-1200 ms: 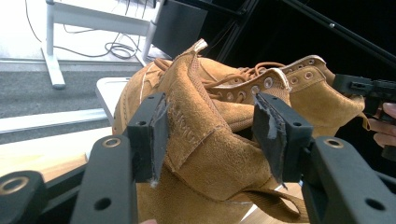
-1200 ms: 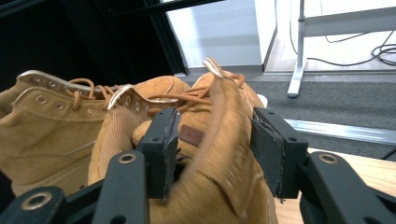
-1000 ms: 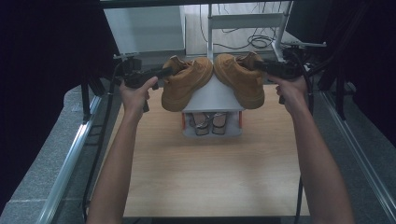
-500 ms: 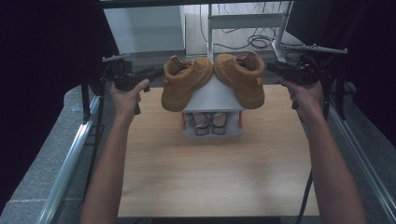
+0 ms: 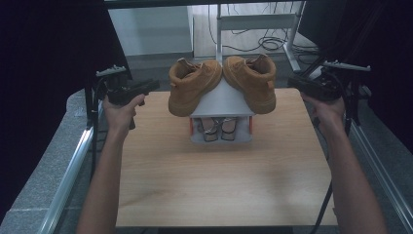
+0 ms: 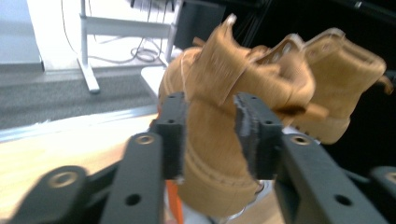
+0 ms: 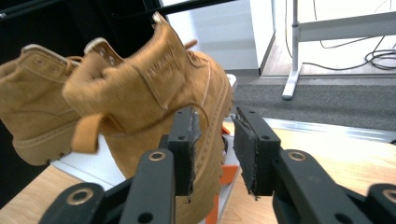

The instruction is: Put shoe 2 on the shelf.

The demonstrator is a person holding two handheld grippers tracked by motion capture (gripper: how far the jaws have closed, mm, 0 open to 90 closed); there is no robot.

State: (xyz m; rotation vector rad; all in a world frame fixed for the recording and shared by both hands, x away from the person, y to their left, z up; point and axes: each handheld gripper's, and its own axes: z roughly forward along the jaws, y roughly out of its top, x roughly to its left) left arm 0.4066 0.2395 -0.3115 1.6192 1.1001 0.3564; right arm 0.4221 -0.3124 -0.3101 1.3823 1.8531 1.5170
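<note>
Two tan suede ankle boots with thick pale soles rest on the sloped sides of a small grey roof-shaped rack at the far middle of the wooden counter (image 5: 219,185): the left boot (image 5: 191,87) leans down to the left, the right boot (image 5: 253,80) down to the right, their heels close together at the top. Under the roof a pair of grey sandals (image 5: 217,129) sits on the lower shelf. The left gripper (image 5: 155,85) hovers just left of the left boot, the right gripper (image 5: 291,81) just right of the other boot; both are apart from the leather. The fingers (image 6: 172,133) of both grippers are partly open and hold nothing, and they have just been closing with no thing between them. The step in hand seems to be the retreat after placing the boots; to do it well, the hands should draw straight outward, so that no finger catches a collar or pulls a boot off the slope. One second ago both grippers were right at the boots' heels and the boots sat a little differently; now the hands are further out to each side and the boots lie alone on the rack.
</note>
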